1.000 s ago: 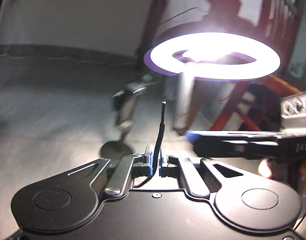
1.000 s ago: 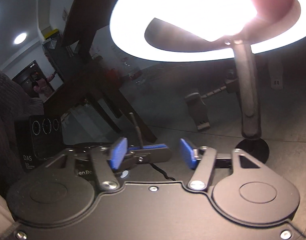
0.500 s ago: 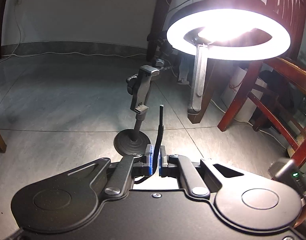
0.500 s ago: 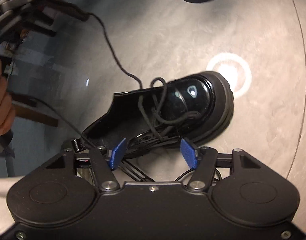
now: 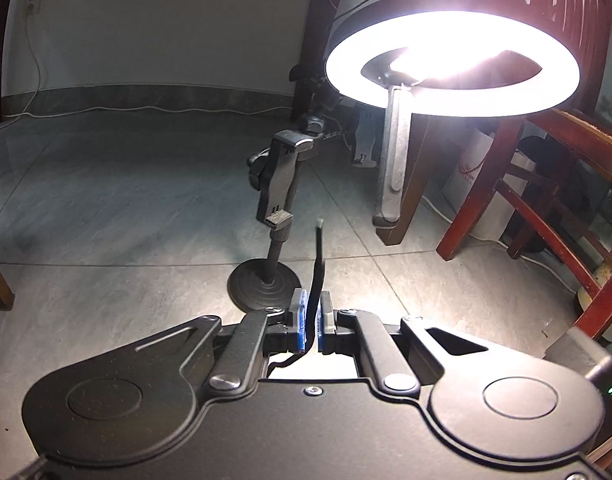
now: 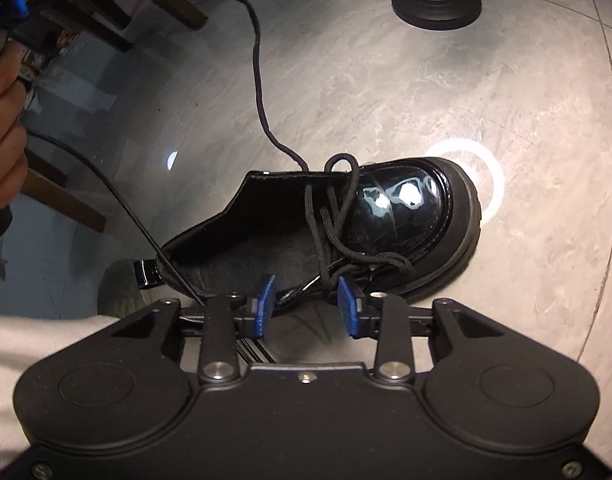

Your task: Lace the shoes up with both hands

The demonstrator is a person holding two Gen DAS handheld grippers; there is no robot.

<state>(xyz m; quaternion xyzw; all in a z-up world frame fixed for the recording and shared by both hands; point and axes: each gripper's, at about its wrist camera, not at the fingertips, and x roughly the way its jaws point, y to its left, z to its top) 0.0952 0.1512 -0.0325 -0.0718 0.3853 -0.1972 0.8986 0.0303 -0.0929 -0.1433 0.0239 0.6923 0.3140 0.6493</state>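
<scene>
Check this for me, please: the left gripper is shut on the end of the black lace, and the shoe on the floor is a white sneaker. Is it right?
Not quite. The shoe is glossy black, not a white sneaker, as the right wrist view shows. The rest holds: in the left wrist view the left gripper is shut on the black lace, whose tip sticks up past the pads.

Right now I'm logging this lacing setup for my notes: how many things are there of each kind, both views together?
Shoe: 1
Shoelace: 1
Ring light: 1
Phone stand: 1
Left gripper and right gripper: 2
Total: 6
</scene>
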